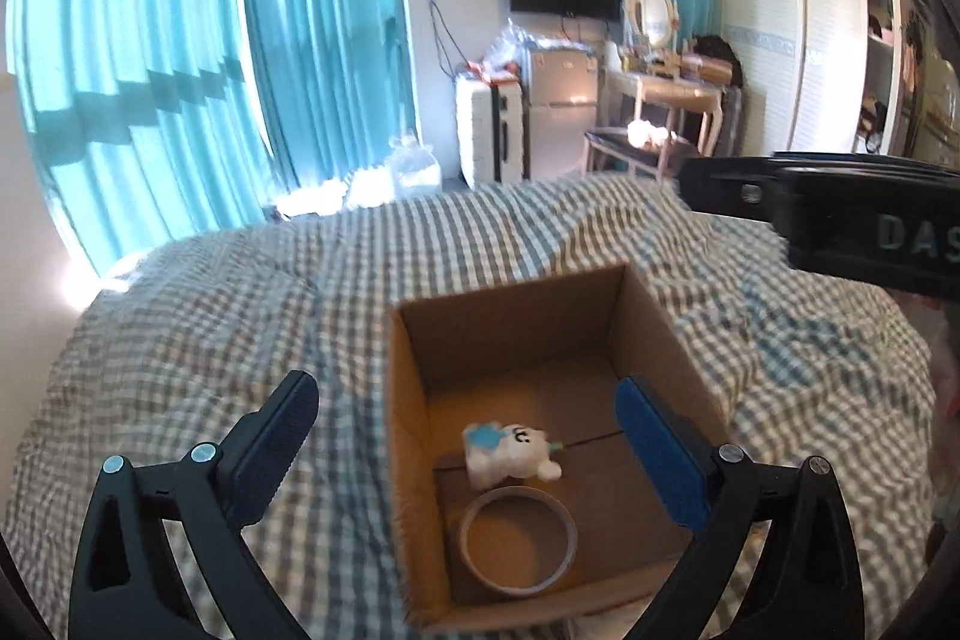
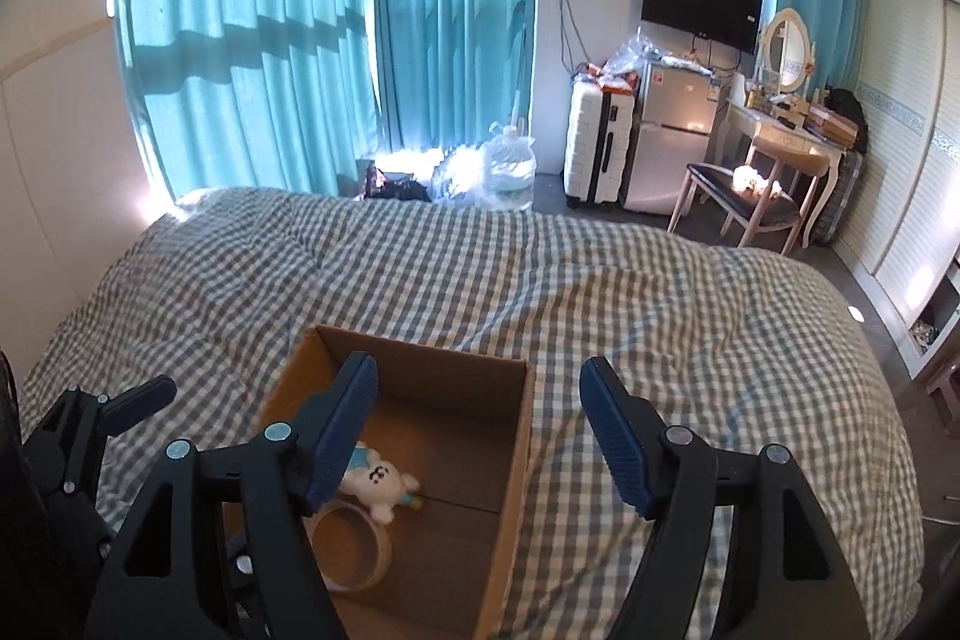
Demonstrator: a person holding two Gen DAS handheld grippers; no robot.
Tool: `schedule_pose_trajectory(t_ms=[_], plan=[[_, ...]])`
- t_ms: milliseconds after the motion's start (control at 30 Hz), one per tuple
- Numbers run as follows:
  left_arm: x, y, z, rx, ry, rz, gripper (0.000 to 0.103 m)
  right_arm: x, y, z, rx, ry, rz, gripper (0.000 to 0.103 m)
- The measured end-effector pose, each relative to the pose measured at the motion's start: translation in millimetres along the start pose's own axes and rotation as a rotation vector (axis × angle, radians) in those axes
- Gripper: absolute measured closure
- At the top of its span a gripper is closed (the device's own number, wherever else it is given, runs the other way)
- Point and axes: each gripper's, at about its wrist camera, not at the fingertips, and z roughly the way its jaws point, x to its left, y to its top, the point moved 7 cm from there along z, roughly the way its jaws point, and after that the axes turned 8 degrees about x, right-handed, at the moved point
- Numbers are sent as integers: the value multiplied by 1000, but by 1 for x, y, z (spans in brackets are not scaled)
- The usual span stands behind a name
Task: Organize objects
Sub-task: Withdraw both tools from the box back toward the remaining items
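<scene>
Right wrist view: gripper finger (image 2: 342, 436) hides part of plush toy (image 2: 378, 484) and tape roll (image 2: 354, 550); cardboard box (image 2: 510, 490) near side cut off by frame edge.

Box (image 1: 414, 460) sits on bed (image 1: 210, 340) near its front edge; toy (image 1: 510, 451) and tape ring (image 1: 517, 541) inside, toy behind ring.

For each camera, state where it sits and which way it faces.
Left wrist: on the left gripper, open above the cardboard box, looking across the bed toward the TV wall; the right gripper crosses the upper right.
Right wrist: on the right gripper, open, facing the same way from the box's right; the left gripper shows at lower left.
Shared: box, plush toy, tape roll, checked bedspread.
</scene>
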Motion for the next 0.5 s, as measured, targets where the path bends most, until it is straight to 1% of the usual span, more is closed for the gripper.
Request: schedule_pose_trajectory(t_ms=[100, 200, 300, 400, 500], plan=[[5, 7, -40, -45, 23, -11, 1, -2, 4, -47, -50, -32, -4, 32], [9, 13, -80, -93, 54, -15, 1, 0, 4, -98, -105, -45, -15, 32], [14, 15, -118, -129, 99, -23, 1, 2, 1, -148, -157, -56, -24, 25], [19, 9, -154, -164, 116, -29, 1, 4, -9, -193, -201, -64, -22, 23], [24, 3, -183, -188, 127, -39, 1, 9, -24, -228, -226, -62, -30, 23]])
